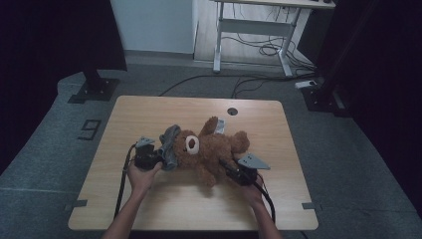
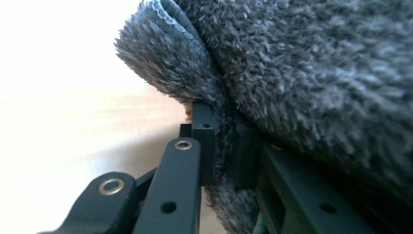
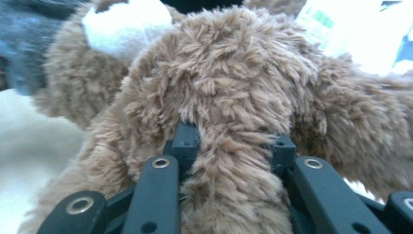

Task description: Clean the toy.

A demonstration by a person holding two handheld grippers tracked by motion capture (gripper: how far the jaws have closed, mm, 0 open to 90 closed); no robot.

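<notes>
Wooden worktop (image 1: 149,209), centre: our left hand-held gripper (image 1: 155,158) clamps the grey cap (image 1: 170,144); right hand-held gripper (image 1: 230,167) pinches the teddy bear (image 1: 211,149). Cap only half on, fitting unfinished.

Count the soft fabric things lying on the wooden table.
2: a brown plush teddy bear at the table's middle, and a grey fleecy cloth at its head, nearer the left edge. Anything under the bear would be hidden.

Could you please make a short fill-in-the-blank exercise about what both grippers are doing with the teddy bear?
1. The left gripper is shut on the ___ hat.
2. The right gripper is clamped on a limb of the ___ teddy bear.
3. The bear lies on a ___ table.

Missing words: grey; brown; wooden
</notes>
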